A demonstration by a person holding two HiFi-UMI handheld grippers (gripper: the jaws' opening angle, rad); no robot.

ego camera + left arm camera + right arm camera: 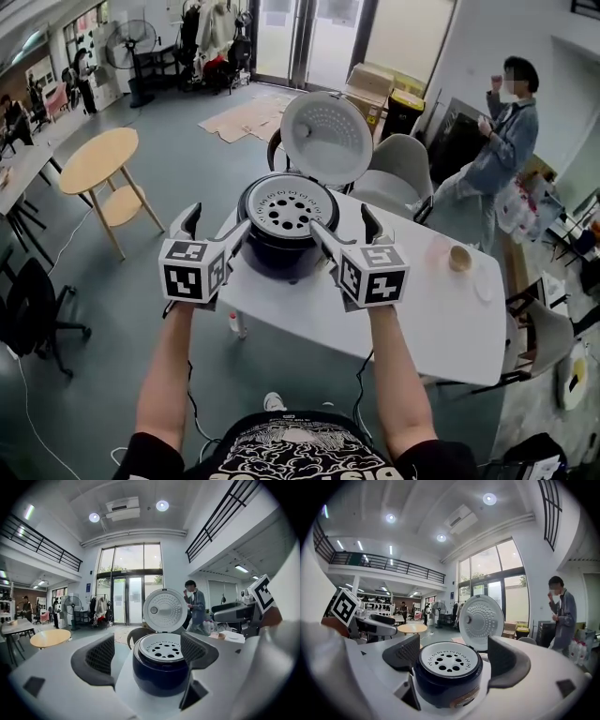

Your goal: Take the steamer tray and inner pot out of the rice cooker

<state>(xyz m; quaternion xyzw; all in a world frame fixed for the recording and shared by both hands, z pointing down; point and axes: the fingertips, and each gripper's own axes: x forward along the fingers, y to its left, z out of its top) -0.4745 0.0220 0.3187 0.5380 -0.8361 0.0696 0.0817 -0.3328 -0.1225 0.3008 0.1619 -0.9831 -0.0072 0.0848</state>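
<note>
The left gripper [216, 225] and right gripper [344, 227] both have their jaws wide apart and hold nothing. The perforated steamer tray [292, 210] sits in the open rice cooker [272, 251], just ahead of and between both grippers.

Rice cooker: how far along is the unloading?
Done: lid is up. In hand: nothing; left tool and right tool are open near the rice cooker, gripping nothing. Left: steamer tray sits in place; lift it, then the inner pot beneath, not visible.
</note>
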